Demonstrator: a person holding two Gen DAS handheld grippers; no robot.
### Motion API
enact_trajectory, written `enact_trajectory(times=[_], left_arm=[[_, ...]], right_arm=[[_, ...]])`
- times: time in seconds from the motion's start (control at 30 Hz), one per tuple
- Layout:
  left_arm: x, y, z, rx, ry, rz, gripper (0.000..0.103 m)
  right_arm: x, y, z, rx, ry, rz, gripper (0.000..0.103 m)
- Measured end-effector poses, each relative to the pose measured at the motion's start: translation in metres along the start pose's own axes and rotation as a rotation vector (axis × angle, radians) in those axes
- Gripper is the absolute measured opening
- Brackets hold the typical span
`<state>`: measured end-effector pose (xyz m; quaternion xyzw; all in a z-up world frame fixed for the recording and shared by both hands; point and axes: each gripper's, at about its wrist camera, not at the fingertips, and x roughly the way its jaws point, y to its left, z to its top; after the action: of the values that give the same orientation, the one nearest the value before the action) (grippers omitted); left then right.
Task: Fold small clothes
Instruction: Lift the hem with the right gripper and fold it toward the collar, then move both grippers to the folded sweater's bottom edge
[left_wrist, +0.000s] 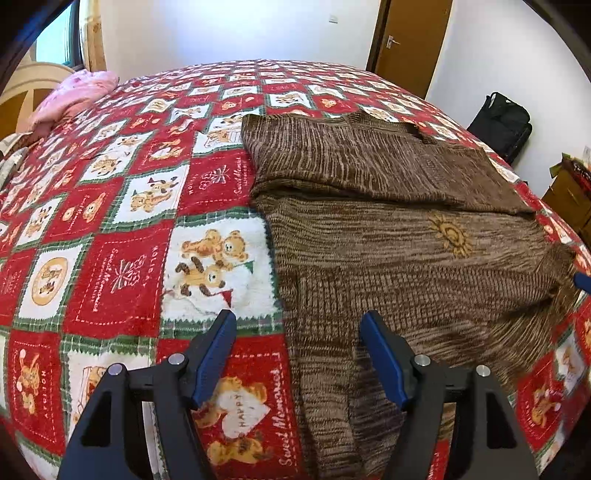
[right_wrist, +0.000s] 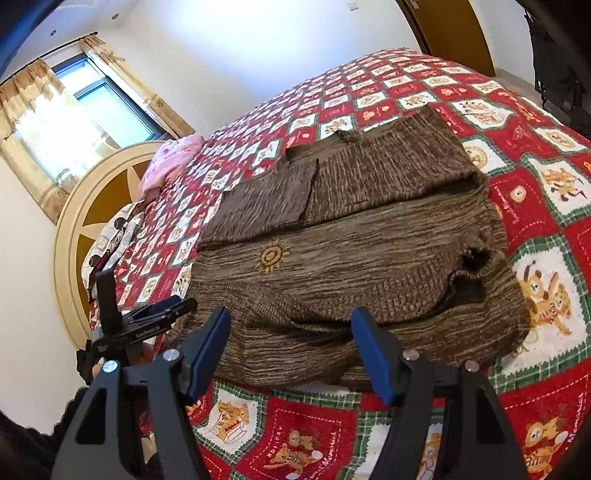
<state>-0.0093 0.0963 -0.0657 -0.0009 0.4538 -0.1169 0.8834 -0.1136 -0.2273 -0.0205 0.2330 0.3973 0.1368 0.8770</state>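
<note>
A brown knit sweater (left_wrist: 388, 229) with a sun emblem (left_wrist: 451, 236) lies partly folded on the red bear-print bedspread (left_wrist: 122, 229), right of centre. The left gripper (left_wrist: 298, 325) and right gripper (right_wrist: 290, 321) hover spread at its near edge, gripping nothing.

Bright daylight from the window (right_wrist: 99, 107); fisheye edges bend, perhaps slightly soft.

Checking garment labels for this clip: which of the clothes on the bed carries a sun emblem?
The brown striped knitted sweater, spread mid-bed on the red teddy-bear quilt, carries the yellow sun emblem. The pink crumpled garment near the headboard shows none.
</note>
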Motion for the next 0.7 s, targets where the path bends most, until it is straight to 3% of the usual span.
enact_trajectory(times=[0.17,0.43,0.5,0.6,0.67,0.7], left_arm=[[-0.023,-0.002,-0.003,0.012,-0.111,-0.074,0.071],[-0.016,-0.010,0.003,0.057,-0.117,-0.108,0.070],[-0.010,-0.012,0.002,0.054,-0.093,-0.139,0.056],[-0.004,-0.018,-0.002,0.073,-0.074,-0.097,0.045],[-0.006,-0.017,-0.003,0.071,-0.077,-0.108,0.040],[-0.007,-0.015,-0.003,0.061,-0.071,-0.111,0.033]], right_arm=[[0.000,-0.004,0.001,0.004,-0.004,-0.025,0.071],[-0.010,-0.009,0.002,0.012,-0.033,-0.052,0.071],[-0.012,-0.012,0.002,0.022,-0.039,-0.059,0.071],[-0.014,-0.017,0.002,0.041,-0.043,-0.066,0.071],[-0.016,-0.019,0.003,0.047,-0.049,-0.073,0.071],[-0.018,-0.020,0.004,0.046,-0.055,-0.083,0.071]])
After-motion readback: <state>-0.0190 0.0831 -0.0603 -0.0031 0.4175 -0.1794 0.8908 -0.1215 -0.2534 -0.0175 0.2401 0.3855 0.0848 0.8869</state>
